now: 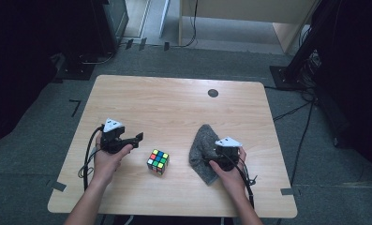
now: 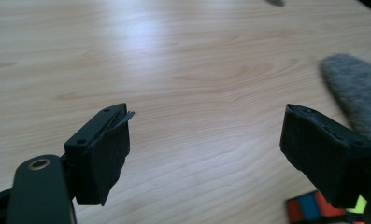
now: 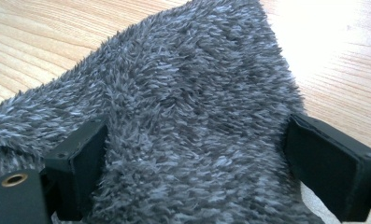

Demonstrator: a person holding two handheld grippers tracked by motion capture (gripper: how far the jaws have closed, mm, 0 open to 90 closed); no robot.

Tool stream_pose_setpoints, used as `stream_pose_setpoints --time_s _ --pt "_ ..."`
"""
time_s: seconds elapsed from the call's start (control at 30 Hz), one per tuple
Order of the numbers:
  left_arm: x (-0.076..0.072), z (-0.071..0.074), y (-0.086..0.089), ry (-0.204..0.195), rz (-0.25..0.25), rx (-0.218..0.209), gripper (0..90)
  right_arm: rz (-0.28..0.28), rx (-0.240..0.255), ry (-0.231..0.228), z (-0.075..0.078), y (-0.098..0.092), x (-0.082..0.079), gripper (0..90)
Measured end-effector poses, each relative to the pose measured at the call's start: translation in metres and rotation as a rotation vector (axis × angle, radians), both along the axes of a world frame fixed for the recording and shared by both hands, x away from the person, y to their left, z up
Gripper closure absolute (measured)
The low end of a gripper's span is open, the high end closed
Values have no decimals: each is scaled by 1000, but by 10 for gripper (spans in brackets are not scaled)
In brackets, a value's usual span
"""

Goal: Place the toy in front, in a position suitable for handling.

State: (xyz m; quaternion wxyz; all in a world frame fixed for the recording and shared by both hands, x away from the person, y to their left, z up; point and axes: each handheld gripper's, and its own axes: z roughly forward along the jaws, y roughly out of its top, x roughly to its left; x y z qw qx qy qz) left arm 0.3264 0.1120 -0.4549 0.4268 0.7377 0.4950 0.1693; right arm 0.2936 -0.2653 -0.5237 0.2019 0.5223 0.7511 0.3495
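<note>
A colourful puzzle cube (image 1: 158, 161) sits on the wooden table (image 1: 174, 103) near the front middle. Just left of it, my left gripper (image 1: 137, 139) hovers open, jaws pointing right, nothing between them. In the left gripper view the left gripper (image 2: 206, 126) faces bare wood, with the cube (image 2: 314, 207) at the bottom right corner and the cloth (image 2: 360, 93) beyond. A grey fuzzy cloth (image 1: 201, 147) lies right of the cube. My right gripper (image 1: 219, 152) rests over its right side. Its jaws stand wide apart astride the cloth (image 3: 188, 93), the right gripper (image 3: 199, 126) open.
A small black round mark (image 1: 213, 93) is on the table's far right part. Cables and dark equipment stands (image 1: 310, 61) crowd the floor to the right, and a dark cabinet (image 1: 99, 28) stands at the back left.
</note>
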Motion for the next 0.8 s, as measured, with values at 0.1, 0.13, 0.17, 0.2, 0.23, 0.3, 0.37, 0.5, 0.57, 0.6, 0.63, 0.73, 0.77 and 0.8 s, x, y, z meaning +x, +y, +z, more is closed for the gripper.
stream_pose_setpoints --time_s 0.1,0.13,0.17,0.2,0.23,0.3,0.37,0.5,0.57,0.6,0.63,0.73,0.77,0.8 --pt "-5 6 -7 -11 -27 -2 163 1 -1 0 0 0 0 99" --pt "-10 11 -12 -19 -57 -6 162 1 -2 -1 0 0 0 99" --pt "-10 11 -12 -19 -57 -6 162 1 -2 -1 0 0 0 99" --pt "-12 13 -14 -22 -69 -4 162 0 -1 0 0 0 0 99" --pt "-17 16 -19 -27 -92 -4 162 0 -1 0 0 0 0 99" --pt "-20 18 -20 -29 -98 -7 162 -1 -1 0 0 0 0 99" --pt "-23 20 -24 -33 -108 -19 162 -1 -1 0 0 0 0 99" --pt "-30 24 -31 -36 -129 -17 162 -1 -1 0 0 0 0 99" --pt "-35 25 -36 -42 -144 -8 161 -1 -1 0 0 0 0 99" --pt "-37 25 -37 -42 -147 -7 160 -2 -2 -1 0 0 0 99" --pt "-40 25 -38 -42 -151 -4 160 -2 -1 -1 0 0 0 100" --pt "-50 20 -43 -47 -171 16 158 -2 -2 -1 0 0 0 100" --pt "-53 18 -44 -50 -178 26 156 -2 -2 -1 0 0 0 100" --pt "-57 15 -45 -51 -185 34 156 -3 -2 -1 0 0 0 100"
